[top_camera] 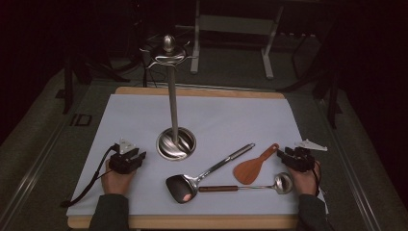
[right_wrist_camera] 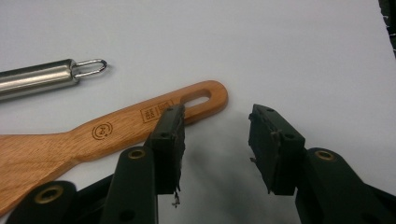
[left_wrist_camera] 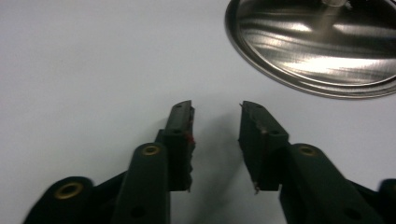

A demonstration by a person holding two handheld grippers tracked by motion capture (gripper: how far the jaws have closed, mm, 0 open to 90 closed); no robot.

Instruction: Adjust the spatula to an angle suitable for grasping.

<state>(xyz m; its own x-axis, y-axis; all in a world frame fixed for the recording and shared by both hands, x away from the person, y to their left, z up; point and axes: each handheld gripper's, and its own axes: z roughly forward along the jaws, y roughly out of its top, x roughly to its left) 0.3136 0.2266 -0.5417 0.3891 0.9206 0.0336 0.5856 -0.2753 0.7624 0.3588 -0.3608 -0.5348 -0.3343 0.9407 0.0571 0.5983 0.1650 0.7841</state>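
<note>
**Both grippers at rest beside the utensils**

High view: we see the left gripper (top_camera: 135,157) at lower left, the right gripper (top_camera: 290,155) at lower right, and the wooden spatula (top_camera: 255,166), steel turner (top_camera: 202,175) and ladle (top_camera: 250,186) between them, below the rack base (top_camera: 176,143).

Left gripper view: we find the jaws spread, nothing between them; the rack base (left_wrist_camera: 317,46) occupies the upper right.

Right gripper view: jaws spread and empty; the wooden spatula's (right_wrist_camera: 107,133) handle end lies just beyond the jaw at left, its engraved mark legible here alone.

We hold the left claw (top_camera: 136,158) and right claw (top_camera: 287,154) low at the near corners, both with jaws apart and empty.
</note>
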